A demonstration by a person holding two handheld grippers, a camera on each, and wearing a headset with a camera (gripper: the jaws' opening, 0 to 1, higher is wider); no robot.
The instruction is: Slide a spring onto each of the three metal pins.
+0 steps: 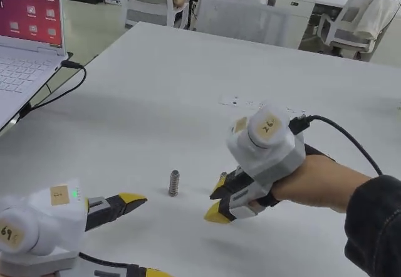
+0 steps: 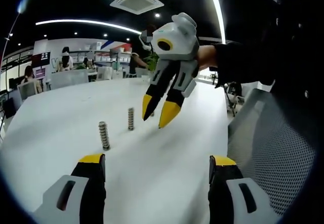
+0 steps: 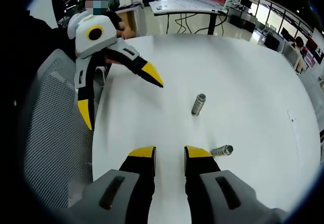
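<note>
The white table (image 1: 156,83) fills the bench, with a laptop (image 1: 25,39) open at its far left corner; the left gripper (image 1: 150,234) hangs low over the near edge with its jaws spread wide and nothing between them; the right gripper (image 1: 214,205), held in a hand coming in from the right, tips down toward the tabletop, and its own view shows its jaws drawn close with a narrow gap and nothing held; between the two grippers stands one pin (image 1: 174,183), upright and wearing a spring from foot to top; a second pin (image 3: 221,150), also wound with a spring, stands just beside the right gripper's right jaw, apart from it but close, and half hidden behind that gripper in the head view; the left gripper view shows both pins upright, their long axes straight up from the table. The second pin lies far nearer the right gripper than the left, off to the outside of its jaws rather than between them; so any work on it looks to fall to the right gripper, which would have to shift sideways first. Whether a third pin sits behind the right gripper cannot be told.
</note>
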